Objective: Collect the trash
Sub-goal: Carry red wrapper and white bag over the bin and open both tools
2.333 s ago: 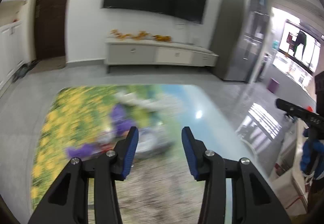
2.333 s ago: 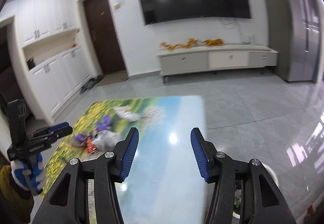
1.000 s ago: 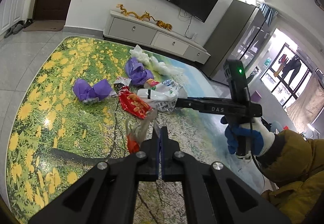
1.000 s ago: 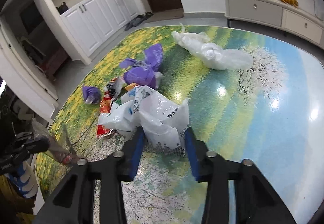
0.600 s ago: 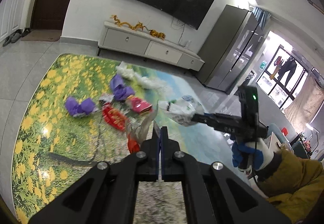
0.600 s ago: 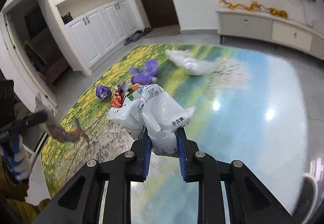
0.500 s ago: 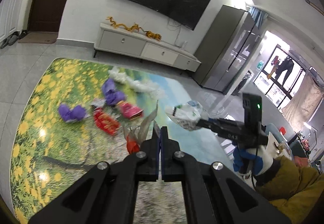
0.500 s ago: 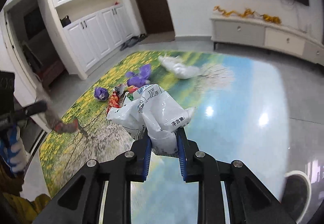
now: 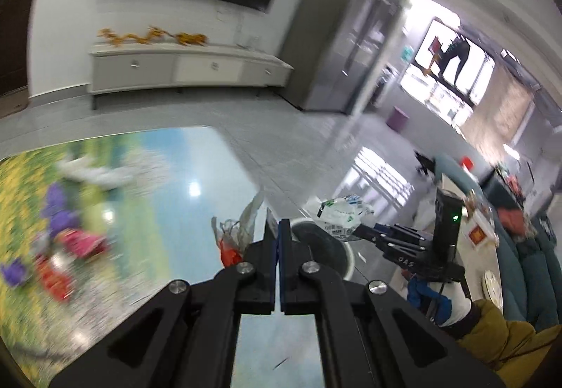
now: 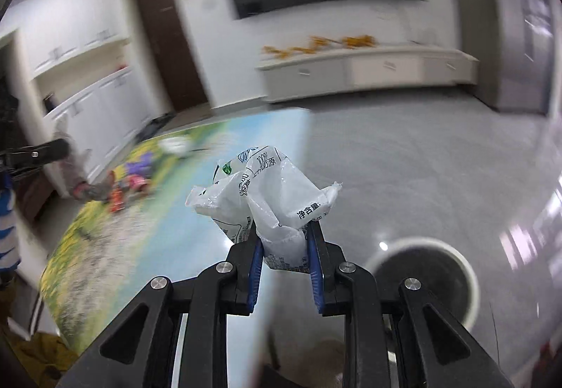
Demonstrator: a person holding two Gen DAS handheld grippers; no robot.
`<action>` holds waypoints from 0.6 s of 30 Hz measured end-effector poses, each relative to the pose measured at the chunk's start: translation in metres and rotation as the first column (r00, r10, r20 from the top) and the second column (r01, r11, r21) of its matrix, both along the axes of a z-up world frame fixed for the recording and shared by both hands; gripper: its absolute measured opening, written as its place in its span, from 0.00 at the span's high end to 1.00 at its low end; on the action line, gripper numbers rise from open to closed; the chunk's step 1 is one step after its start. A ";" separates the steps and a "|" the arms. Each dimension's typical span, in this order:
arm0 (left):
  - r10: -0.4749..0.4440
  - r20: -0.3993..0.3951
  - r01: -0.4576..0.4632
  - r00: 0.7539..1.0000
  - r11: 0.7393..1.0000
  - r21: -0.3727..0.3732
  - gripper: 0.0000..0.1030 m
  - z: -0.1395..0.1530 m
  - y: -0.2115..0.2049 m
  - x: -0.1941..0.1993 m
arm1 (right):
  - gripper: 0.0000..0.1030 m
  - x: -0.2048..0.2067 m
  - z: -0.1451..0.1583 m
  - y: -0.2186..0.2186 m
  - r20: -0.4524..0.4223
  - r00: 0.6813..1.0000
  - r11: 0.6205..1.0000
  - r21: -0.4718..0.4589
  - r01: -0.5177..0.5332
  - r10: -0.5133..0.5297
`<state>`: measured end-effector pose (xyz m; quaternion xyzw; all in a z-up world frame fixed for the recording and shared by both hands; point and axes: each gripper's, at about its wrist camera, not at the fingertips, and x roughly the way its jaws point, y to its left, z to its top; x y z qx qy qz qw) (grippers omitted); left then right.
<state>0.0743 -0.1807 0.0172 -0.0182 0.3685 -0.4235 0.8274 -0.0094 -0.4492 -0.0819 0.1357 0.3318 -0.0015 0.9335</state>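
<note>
The crumpled white bag [image 10: 270, 198] is thin plastic film, light and limp, likely slippery, so a pinch low on its gathered neck should hold best. The right gripper [image 10: 284, 265] has its fingers pinching that neck, holding the bag in the air just short of the white bin [image 10: 425, 279]. Farther from the bin, the left gripper [image 9: 277, 247] has its fingers pressed together on a clear wrapper [image 9: 239, 230] over the table [image 9: 196, 163], where more litter lies.
</note>
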 end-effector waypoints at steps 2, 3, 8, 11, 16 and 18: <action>-0.050 -0.017 0.050 0.999 0.999 0.020 1.00 -0.005 -0.042 0.006 | 0.77 -0.005 -0.014 -0.025 -0.039 0.997 0.997 0.013 0.072 -0.071; -0.075 -0.014 0.075 0.997 0.996 0.039 1.00 -0.008 -0.065 0.008 | 0.76 -0.008 -0.023 -0.041 -0.064 0.991 0.993 0.020 0.117 -0.116; -0.174 -0.051 0.178 0.984 0.979 0.098 1.00 -0.035 -0.163 0.019 | 0.76 -0.011 -0.060 -0.095 -0.162 0.958 0.968 0.049 0.246 -0.236; -0.205 -0.071 0.214 0.976 0.967 0.140 1.00 -0.055 -0.213 0.025 | 0.75 -0.005 -0.079 -0.117 -0.204 0.941 0.955 0.062 0.289 -0.271; -0.242 -0.134 0.262 0.961 0.952 0.157 0.97 -0.088 -0.272 0.034 | 0.66 0.007 -0.107 -0.142 -0.259 0.917 0.940 0.077 0.331 -0.302; -0.248 -0.162 0.276 0.955 0.945 0.177 0.97 -0.099 -0.290 0.036 | 0.54 0.010 -0.120 -0.148 -0.287 0.906 0.934 0.080 0.348 -0.313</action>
